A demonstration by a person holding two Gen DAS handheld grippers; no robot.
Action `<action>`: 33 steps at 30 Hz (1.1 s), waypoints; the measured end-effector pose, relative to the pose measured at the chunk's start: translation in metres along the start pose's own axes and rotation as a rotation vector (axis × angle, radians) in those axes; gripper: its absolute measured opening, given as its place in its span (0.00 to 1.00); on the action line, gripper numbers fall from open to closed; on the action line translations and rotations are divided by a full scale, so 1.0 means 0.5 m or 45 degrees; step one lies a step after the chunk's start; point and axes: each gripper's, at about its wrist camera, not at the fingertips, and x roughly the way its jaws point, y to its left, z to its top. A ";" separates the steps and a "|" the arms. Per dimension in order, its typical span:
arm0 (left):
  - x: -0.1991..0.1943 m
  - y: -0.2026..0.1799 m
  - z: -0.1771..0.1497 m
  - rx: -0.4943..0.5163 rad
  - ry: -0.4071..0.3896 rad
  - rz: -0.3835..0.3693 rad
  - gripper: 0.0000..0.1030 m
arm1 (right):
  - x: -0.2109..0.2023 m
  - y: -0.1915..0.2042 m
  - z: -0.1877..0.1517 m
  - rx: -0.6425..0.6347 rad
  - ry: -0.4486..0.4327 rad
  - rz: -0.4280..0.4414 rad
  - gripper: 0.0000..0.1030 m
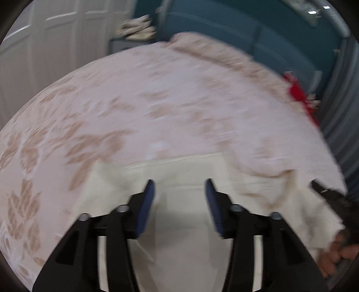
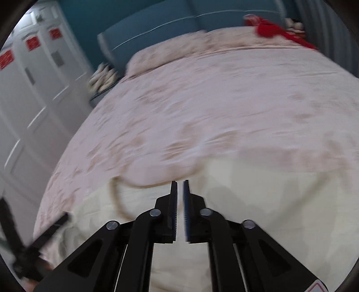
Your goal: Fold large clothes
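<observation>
Setting: bed [image 2: 224, 94] under a pale pink bedspread [image 1: 157, 94] with tan leaf print, teal headboard [image 2: 157, 20] behind, white panelled doors [image 2: 27, 94] to one side; both views smeared by motion blur.
Garment: cream-coloured cloth [image 1: 184, 175] spread on the near part of the bed, on top of the bedspread, one darker-trimmed edge curving across it [image 2: 116, 197].
Left gripper [image 1: 180, 186]: above the cream cloth, blue-padded fingers [image 1: 147, 202] set wide apart, nothing between them.
Right gripper [image 2: 180, 186]: over the same cloth, fingers [image 2: 173, 202] drawn almost together with only a thin slit showing; no fabric seen in the slit, contact with the cloth below not clear.
Hand [image 1: 336, 253]: bare skin at the lower right edge of the left view, wrapped around a dark handle.
Far end of bed: pillow [image 2: 161, 56] in matching print, red item [image 2: 273, 29] near the headboard, pale bundle [image 1: 136, 27] on a low stand beside the bed.
</observation>
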 end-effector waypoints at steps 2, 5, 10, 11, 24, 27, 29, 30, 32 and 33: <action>-0.009 -0.080 0.009 0.055 0.013 -0.123 0.66 | -0.008 -0.069 0.006 0.028 0.030 -0.060 0.13; 0.043 -0.212 0.004 0.120 0.157 -0.302 0.67 | 0.001 -0.136 0.001 0.076 0.094 -0.049 0.13; 0.173 -0.340 -0.047 0.150 0.371 -0.338 0.57 | 0.034 -0.183 -0.014 0.072 0.194 -0.018 0.03; 0.196 -0.351 -0.058 0.154 0.402 -0.321 0.55 | 0.044 -0.197 -0.019 0.079 0.221 -0.011 0.00; 0.125 -0.263 -0.016 0.153 0.111 -0.046 0.49 | -0.060 -0.137 -0.023 -0.032 -0.121 -0.358 0.13; 0.109 -0.204 0.026 0.218 0.128 0.020 0.58 | -0.070 -0.034 -0.017 -0.172 -0.063 -0.170 0.27; 0.123 -0.169 0.037 0.240 0.179 0.080 0.58 | -0.027 0.028 -0.027 -0.215 0.071 0.036 0.50; 0.138 -0.157 0.036 0.252 0.214 0.101 0.58 | 0.004 0.058 -0.039 -0.217 0.126 0.110 0.48; 0.168 -0.134 0.023 0.269 0.260 0.153 0.57 | 0.062 0.106 -0.069 -0.263 0.202 0.108 0.30; 0.181 -0.126 0.014 0.280 0.273 0.158 0.56 | 0.091 0.124 -0.084 -0.287 0.241 0.106 0.23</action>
